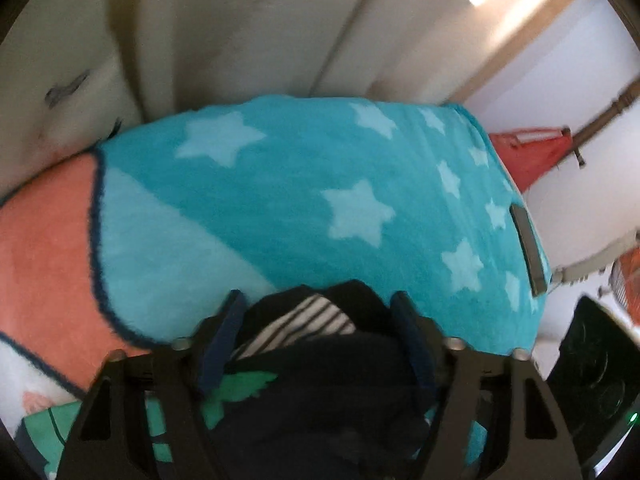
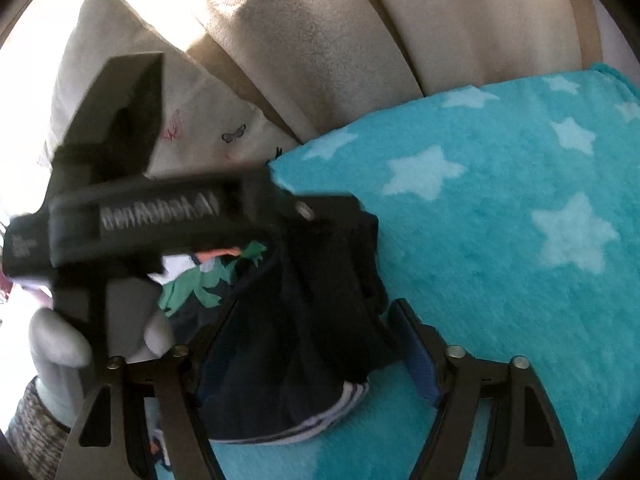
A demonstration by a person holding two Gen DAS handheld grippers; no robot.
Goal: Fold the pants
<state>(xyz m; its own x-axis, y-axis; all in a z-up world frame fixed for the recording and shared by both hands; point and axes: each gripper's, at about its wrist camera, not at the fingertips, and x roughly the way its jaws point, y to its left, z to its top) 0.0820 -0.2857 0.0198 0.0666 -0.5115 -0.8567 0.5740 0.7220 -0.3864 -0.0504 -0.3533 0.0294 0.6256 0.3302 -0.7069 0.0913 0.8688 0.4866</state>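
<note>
Dark navy pants [image 1: 328, 376] with a white-striped cuff and a green print are bunched up on a turquoise star blanket [image 1: 304, 184]. My left gripper [image 1: 320, 320] stands open with the bunched pants lying between its blue-padded fingers [image 1: 222, 340]. In the right wrist view the same pants [image 2: 320, 352] fill the space between my right gripper's [image 2: 312, 344] wide-open fingers, striped cuff [image 2: 344, 404] near the bottom. The left gripper's black body [image 2: 160, 216] crosses that view at left, held by a grey-gloved hand [image 2: 60, 344].
Beige sofa cushions [image 2: 360, 40] rise behind the blanket. A white butterfly-print pillow [image 2: 208, 120] lies at left. A grey flat bar [image 1: 528, 248] rests on the blanket's right edge. An orange-pink cloth [image 1: 44, 248] lies at left, a red object [image 1: 528, 152] beyond the right edge.
</note>
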